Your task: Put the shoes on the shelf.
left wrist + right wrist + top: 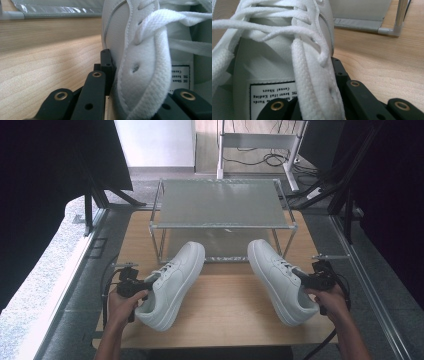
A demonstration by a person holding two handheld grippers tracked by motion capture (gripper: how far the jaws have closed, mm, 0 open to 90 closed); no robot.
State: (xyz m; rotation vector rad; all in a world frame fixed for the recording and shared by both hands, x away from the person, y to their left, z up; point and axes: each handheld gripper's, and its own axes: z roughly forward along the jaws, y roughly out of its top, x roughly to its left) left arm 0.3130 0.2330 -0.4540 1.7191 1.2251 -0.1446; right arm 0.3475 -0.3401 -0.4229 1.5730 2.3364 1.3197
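Two white lace-up sneakers lie on the wooden table [225, 305] with their toes towards a low shoe rack [220, 202]. My left gripper [146, 282] is shut on the left sneaker [172, 282], gripping its laced side wall near the opening. In the left gripper view that sneaker [142, 47] has its eyelet flap pinched in the gripper [121, 75], one jaw outside and the other inside. My right gripper [304, 279] is shut on the right sneaker [277, 277] in the same way. The right gripper view shows the sneaker [274, 60] with its flap held in the gripper [318, 82].
The rack has a metal frame, a grey top shelf and a lower shelf [220, 244] just behind the sneakers' toes. Black curtains stand at both sides. Cables and a desk frame [260, 142] lie beyond the table. Bare wood shows between the two sneakers.
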